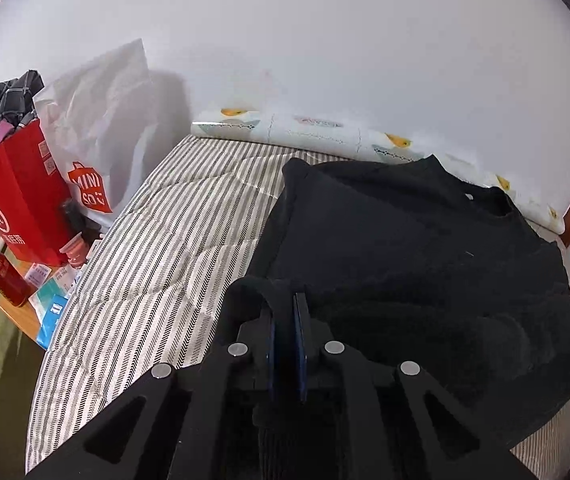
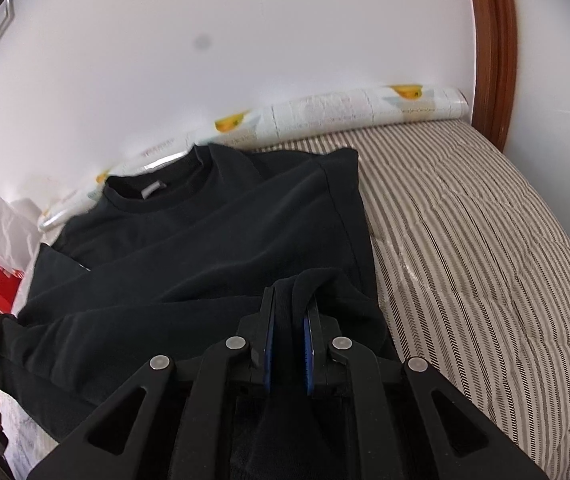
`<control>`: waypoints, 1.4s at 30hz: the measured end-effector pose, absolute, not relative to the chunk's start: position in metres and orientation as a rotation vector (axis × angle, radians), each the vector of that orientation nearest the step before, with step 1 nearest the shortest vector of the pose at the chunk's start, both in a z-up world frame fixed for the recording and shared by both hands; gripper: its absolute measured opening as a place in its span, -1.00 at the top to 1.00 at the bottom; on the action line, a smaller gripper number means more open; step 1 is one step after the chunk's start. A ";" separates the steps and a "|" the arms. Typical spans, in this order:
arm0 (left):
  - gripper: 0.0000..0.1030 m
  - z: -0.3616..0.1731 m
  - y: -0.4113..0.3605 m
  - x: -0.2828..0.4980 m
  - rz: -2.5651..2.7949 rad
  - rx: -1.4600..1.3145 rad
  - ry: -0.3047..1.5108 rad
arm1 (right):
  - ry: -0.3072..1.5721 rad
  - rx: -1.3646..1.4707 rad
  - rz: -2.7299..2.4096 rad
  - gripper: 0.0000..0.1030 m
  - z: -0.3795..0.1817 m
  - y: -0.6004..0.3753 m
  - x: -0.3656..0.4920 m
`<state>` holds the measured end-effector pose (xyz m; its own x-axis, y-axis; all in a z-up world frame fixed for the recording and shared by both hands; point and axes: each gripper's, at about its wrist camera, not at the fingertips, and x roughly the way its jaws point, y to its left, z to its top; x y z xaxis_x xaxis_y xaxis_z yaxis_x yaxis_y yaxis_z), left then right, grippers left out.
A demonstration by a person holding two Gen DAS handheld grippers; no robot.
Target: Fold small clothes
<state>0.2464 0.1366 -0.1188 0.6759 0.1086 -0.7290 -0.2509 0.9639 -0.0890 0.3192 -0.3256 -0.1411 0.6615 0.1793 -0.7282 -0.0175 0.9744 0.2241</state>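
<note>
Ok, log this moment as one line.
left gripper: shut on black sweatshirt hem | right gripper: shut on hem | garment on striped bed

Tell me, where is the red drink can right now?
In the left wrist view, the red can stands at far left on a small wooden table beside the striped bed, below the red paper bag.
</note>
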 end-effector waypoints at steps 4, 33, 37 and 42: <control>0.79 -0.116 0.135 0.244 0.190 -0.177 0.814 | 0.850 0.189 0.116 0.71 -0.139 -0.324 0.314; -0.01 -0.152 0.175 0.167 0.117 -0.316 0.896 | 0.860 0.263 0.047 0.22 -0.152 -0.381 0.229; -0.04 -0.157 0.175 0.176 0.114 -0.315 0.899 | 0.872 0.285 0.056 0.15 -0.158 -0.381 0.241; -0.04 -0.157 0.166 0.181 0.138 -0.257 0.879 | 0.879 0.306 0.088 0.12 -0.164 -0.380 0.253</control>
